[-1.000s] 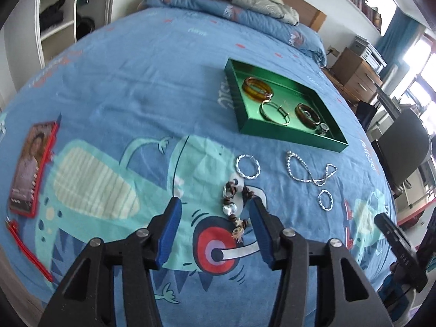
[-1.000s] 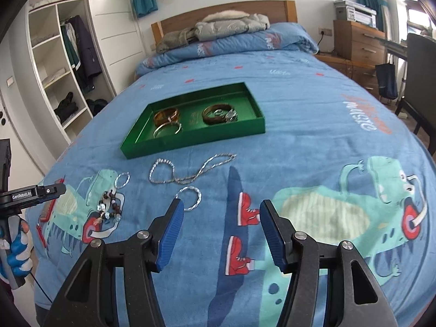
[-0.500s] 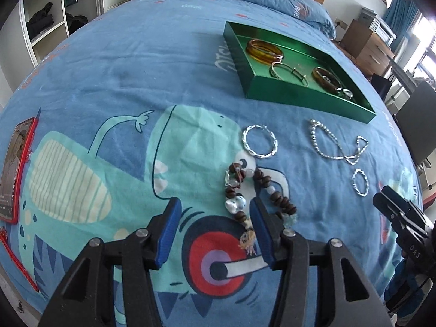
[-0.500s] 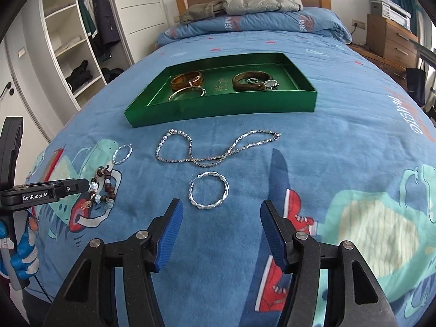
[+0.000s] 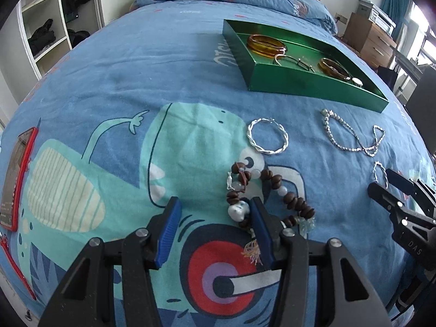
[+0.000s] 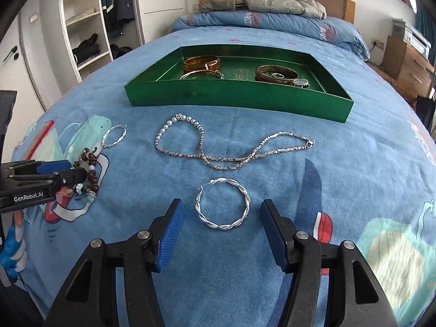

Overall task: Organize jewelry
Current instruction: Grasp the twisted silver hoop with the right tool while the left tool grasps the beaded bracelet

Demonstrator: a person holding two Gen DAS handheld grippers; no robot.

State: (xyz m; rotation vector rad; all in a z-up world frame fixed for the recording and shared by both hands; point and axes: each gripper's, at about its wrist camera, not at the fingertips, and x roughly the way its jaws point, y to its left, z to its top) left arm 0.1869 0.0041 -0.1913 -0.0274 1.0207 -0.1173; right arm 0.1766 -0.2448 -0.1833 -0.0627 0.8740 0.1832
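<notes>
A green tray [image 5: 308,81] [image 6: 234,96] on the blue bedspread holds amber bangles [image 6: 201,62], a silver bangle and a small watch. On the spread lie a brown bead bracelet [image 5: 269,188] [image 6: 90,166], two twisted silver hoops [image 5: 267,139] [image 6: 222,204] and a silver chain necklace [image 6: 231,150] [image 5: 351,139]. My left gripper [image 5: 214,215] is open and low, its right finger touching the bead bracelet's near edge. My right gripper [image 6: 222,220] is open, its fingers either side of the near silver hoop, just above the spread.
A red-cased phone [image 5: 16,179] lies at the bed's left edge. Pillows and a grey jacket [image 6: 261,2] sit at the headboard. Open shelves [image 6: 84,27] stand to the left; a wooden nightstand [image 5: 370,38] and a dark chair stand to the right.
Both grippers have moved forward and lower over the bedspread. The left one has closed in on the bead bracelet, the right one on the silver hoop. Both stay open.
</notes>
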